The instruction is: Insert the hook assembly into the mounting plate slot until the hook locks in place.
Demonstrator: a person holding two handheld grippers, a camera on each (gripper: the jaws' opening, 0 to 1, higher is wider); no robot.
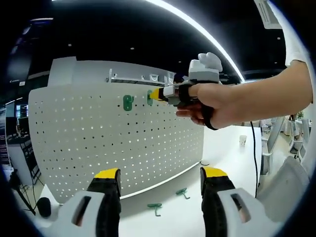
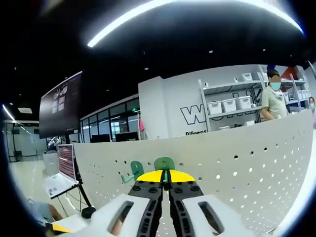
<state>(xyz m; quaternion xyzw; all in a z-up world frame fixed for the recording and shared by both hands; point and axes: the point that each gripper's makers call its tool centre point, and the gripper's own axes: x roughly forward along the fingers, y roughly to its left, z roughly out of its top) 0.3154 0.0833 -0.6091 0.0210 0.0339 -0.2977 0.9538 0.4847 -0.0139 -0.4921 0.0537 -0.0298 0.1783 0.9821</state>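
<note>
While pressed at the pegboard (image 2: 237, 163) near its top edge beside an already mounted hook (image 2: 134, 172), green hook (image 2: 164, 163) pinched in right tool (image 2: 165, 176) for seating; left tool (image 1: 160, 174) wide, idle above spare hooks (image 1: 155, 208) on tabletop (image 1: 232, 148).

Left gripper (image 1: 160, 178) held low, its two yellow-tipped jaws spread wide apart, gripping nothing. Right gripper (image 1: 157, 94) raised high in the left gripper view, pointing left, held by a hand (image 1: 207, 103) with fingers wrapped round its body and a bare forearm reaching in from the right. In the right gripper view, right gripper (image 2: 165, 177) with yellow tips pressed together, jaws closed, a thin green edge between them
</note>
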